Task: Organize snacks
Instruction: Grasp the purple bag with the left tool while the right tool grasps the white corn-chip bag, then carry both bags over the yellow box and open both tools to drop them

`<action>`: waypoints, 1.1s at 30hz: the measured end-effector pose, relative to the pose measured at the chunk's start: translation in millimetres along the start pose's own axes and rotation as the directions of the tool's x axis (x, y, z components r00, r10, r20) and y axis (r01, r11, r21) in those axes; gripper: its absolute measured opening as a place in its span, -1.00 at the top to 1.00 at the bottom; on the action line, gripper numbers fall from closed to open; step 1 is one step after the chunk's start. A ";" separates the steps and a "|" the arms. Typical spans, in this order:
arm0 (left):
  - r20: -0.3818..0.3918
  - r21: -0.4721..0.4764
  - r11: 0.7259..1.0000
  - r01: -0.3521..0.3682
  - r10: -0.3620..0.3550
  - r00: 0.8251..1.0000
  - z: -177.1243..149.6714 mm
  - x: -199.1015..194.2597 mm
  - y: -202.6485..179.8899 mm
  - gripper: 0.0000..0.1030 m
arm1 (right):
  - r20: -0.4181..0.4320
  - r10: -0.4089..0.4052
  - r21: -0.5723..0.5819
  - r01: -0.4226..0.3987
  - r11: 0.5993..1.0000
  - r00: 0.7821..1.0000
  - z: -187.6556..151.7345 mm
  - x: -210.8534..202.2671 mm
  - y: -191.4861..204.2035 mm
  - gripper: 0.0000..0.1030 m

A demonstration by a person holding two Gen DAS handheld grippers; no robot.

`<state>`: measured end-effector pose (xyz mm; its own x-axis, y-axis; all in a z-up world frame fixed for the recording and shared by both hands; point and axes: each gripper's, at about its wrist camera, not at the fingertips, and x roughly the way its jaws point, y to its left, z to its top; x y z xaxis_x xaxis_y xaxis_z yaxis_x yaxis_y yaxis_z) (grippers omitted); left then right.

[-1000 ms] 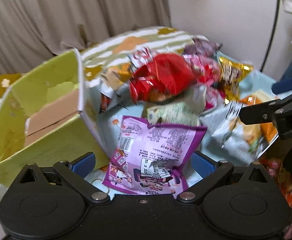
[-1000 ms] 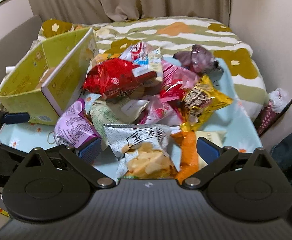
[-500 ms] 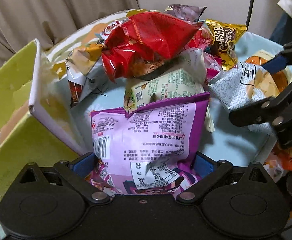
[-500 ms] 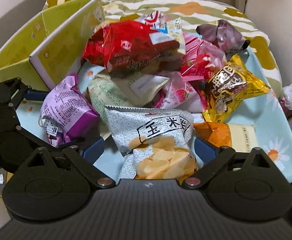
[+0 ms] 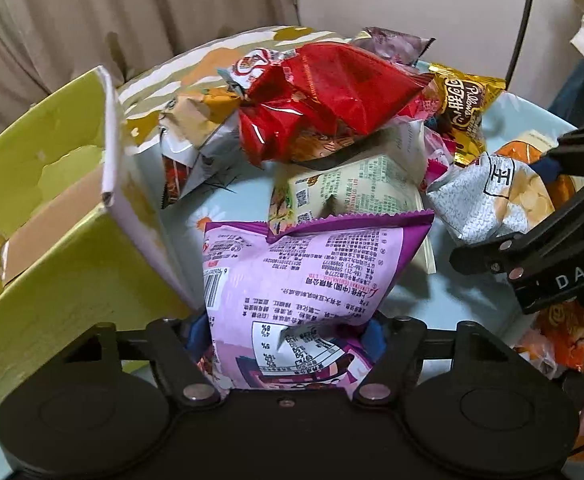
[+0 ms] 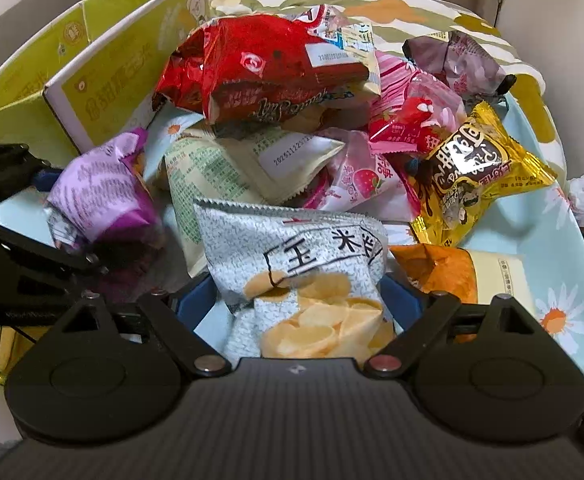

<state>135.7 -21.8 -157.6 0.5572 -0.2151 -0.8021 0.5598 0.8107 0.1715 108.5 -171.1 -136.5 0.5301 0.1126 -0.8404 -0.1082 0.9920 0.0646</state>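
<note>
Orange packet (image 6: 444, 272): near end hidden behind right gripper (image 6: 298, 300). Green carton (image 5: 32, 208): cut off at left edge.
</note>
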 end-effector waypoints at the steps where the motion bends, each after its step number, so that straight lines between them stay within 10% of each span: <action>1: -0.002 0.000 1.000 -0.007 0.007 1.000 -1.1 -0.9 -1.2 -0.45 | -0.005 0.004 -0.002 -0.004 1.000 1.000 -0.7 1.2 -0.5 -0.97; 20: 0.093 -0.111 0.986 -0.125 0.136 0.986 11.2 -76.6 -19.8 -0.45 | 0.105 0.074 0.010 -0.075 0.997 0.992 7.1 -43.3 -10.5 -0.46; 33: 0.193 -0.262 0.926 -0.273 0.327 0.925 40.4 -142.3 -6.8 -0.45 | 0.243 0.131 -0.122 -0.104 0.987 0.961 51.4 -98.4 -7.4 -0.45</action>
<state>77.3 -18.7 -21.5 0.8170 -0.0386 -0.5754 0.2054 0.9518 0.2278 100.3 -186.6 -26.7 0.6999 0.2518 -0.6684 -0.2641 0.9607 0.0853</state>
